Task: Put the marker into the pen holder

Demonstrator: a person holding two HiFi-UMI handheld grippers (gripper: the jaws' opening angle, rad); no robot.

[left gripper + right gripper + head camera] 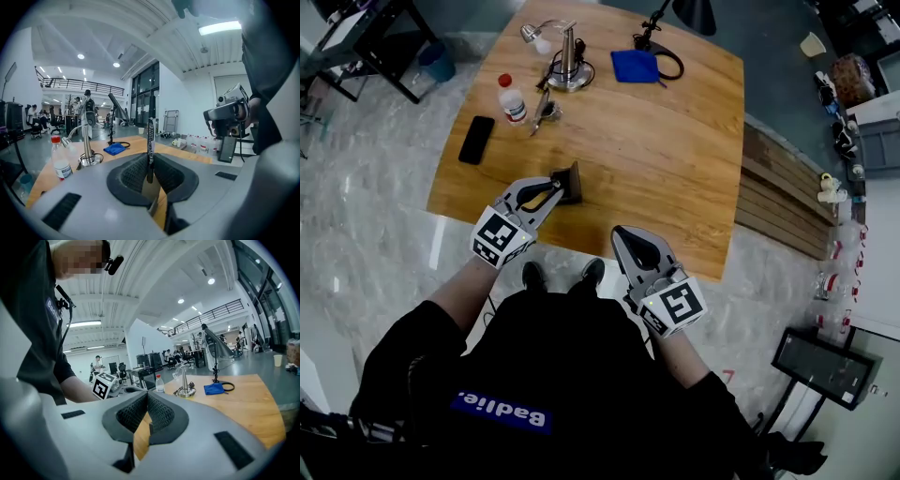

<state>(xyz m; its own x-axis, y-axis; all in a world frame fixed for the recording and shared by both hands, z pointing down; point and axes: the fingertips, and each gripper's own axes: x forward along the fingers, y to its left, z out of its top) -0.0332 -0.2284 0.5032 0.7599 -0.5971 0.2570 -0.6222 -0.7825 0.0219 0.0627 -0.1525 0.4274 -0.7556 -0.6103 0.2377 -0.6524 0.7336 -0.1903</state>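
Observation:
A black marker (150,143) with white print stands upright between the pads of my left gripper (151,174), which is shut on it. In the head view, my left gripper (553,191) is over the near-left part of the wooden table (675,159), its tips right beside the dark pen holder (570,178). The marker itself is hidden there by the jaws. My right gripper (624,235) hovers at the table's near edge, shut with nothing between its pads. The right gripper view shows those jaws (147,414) closed and empty.
A black phone (476,140) lies at the left edge. A red-capped bottle (512,98), a metal stand with cables (568,66) and a blue cloth (635,66) are at the far side. A bench (778,192) runs along the table's right.

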